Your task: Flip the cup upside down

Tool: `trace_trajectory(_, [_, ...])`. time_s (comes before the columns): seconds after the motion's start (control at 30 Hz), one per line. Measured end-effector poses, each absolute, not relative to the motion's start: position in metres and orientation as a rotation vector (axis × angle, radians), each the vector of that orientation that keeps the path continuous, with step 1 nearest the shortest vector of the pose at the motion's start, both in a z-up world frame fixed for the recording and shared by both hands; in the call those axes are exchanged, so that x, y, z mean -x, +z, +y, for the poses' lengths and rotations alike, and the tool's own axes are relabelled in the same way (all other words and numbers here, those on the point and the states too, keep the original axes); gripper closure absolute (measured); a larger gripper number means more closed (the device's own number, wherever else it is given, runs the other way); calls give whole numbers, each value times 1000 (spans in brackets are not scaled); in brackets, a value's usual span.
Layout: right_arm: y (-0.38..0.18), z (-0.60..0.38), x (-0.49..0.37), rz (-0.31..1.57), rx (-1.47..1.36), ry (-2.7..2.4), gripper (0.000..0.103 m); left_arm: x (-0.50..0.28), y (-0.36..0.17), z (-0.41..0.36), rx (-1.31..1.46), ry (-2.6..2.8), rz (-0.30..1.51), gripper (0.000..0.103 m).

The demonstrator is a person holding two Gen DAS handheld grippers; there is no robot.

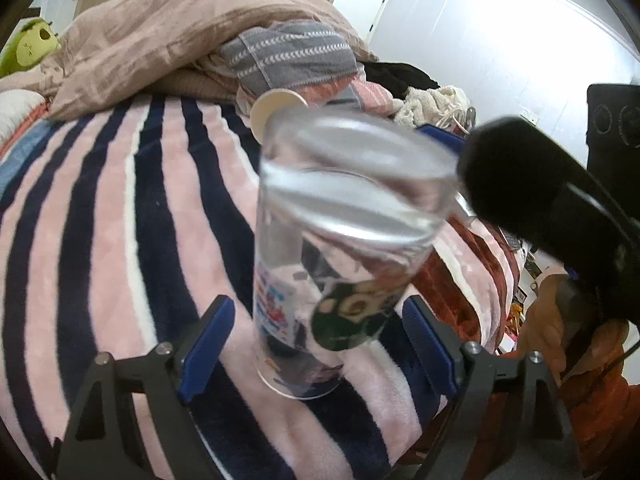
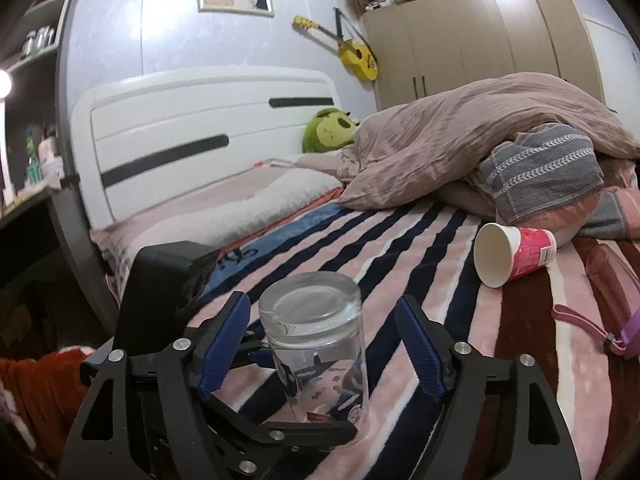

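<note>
A clear glass cup (image 1: 328,240) with printed pictures stands upside down on the striped blanket, thick base up; it also shows in the right wrist view (image 2: 316,344). My left gripper (image 1: 320,344) is open, its blue pads apart on either side of the cup, not touching it. My right gripper (image 2: 320,348) is open too, pads spread on both sides of the cup. The right gripper's black body (image 1: 540,192) shows in the left wrist view, and the left gripper's fingers (image 2: 280,436) show in the right wrist view beside the cup.
A pink paper cup (image 2: 516,254) lies on its side further along the bed. A heaped brown duvet (image 2: 480,140) and grey towel (image 2: 544,168) lie behind it. A white headboard (image 2: 208,128) and a green plush (image 2: 328,130) stand beyond. A pink strap (image 2: 588,328) lies at the right.
</note>
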State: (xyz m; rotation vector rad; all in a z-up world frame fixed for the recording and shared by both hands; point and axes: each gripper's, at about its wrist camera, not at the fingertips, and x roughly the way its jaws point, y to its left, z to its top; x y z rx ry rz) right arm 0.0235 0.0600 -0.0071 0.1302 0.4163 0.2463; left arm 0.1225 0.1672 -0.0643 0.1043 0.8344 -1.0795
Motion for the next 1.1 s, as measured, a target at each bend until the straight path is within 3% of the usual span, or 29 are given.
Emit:
trace_trajectory(0.47, [2,25,-8,349,-269,211,26,-124,-42,171,-42,-1048,753,19])
trace_trajectory(0.53, [2,23,-8,351,-272,210,26,-127,-43,168,-34,-1028,737,28])
trace_trajectory(0.6, [0,22,-10,360,-284,222,26,-132,-44,165,-43,-982,731,47])
trace_trajectory(1.1, [-22,42,-67,558,-327,345,26,-113,-42,157,-166,-1062,636,48])
